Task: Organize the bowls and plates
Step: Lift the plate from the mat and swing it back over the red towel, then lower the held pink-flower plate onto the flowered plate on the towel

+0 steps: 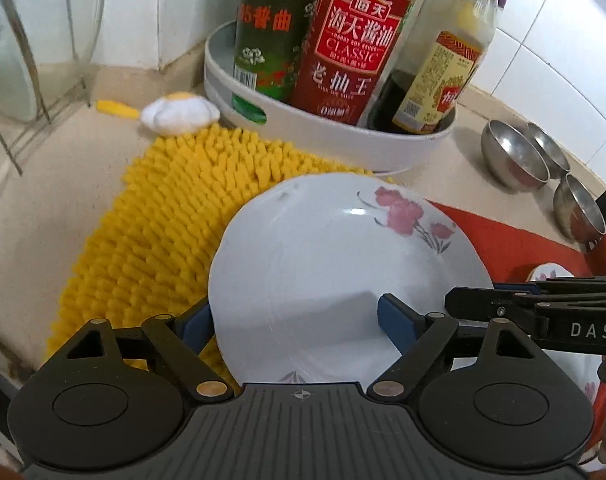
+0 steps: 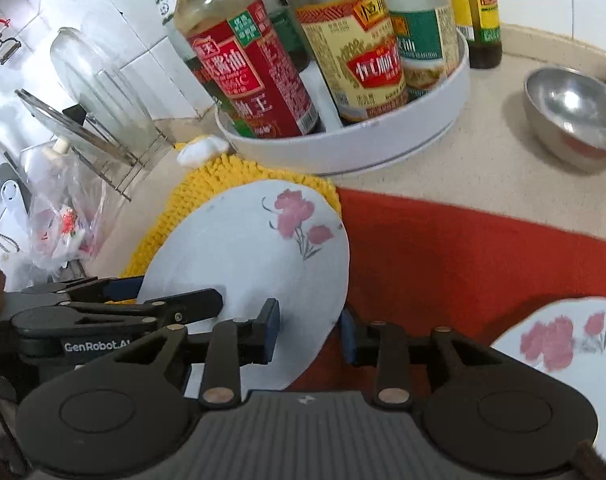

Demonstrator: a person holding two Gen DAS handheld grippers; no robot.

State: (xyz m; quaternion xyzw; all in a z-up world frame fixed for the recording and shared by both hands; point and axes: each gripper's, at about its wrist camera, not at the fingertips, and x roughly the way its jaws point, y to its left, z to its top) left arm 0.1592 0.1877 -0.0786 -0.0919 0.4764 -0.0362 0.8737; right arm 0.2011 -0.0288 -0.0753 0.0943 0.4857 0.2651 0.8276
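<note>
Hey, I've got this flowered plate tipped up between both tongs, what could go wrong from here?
1. The white flowered plate stands tilted. The left tongs straddle its rim with jaws wide, not pressing, and I cannot tell whether the right tongs pinch it. It could drop flat onto the yellow shaggy mat or the red cloth.
2. A second flowered plate lies close by; a fall that way could chip both.

a home kitchen: tiled wall (image 1: 175, 8), sauce bottles (image 1: 351, 40) in a tray (image 1: 343, 140), dish rack (image 2: 115, 152).
</note>
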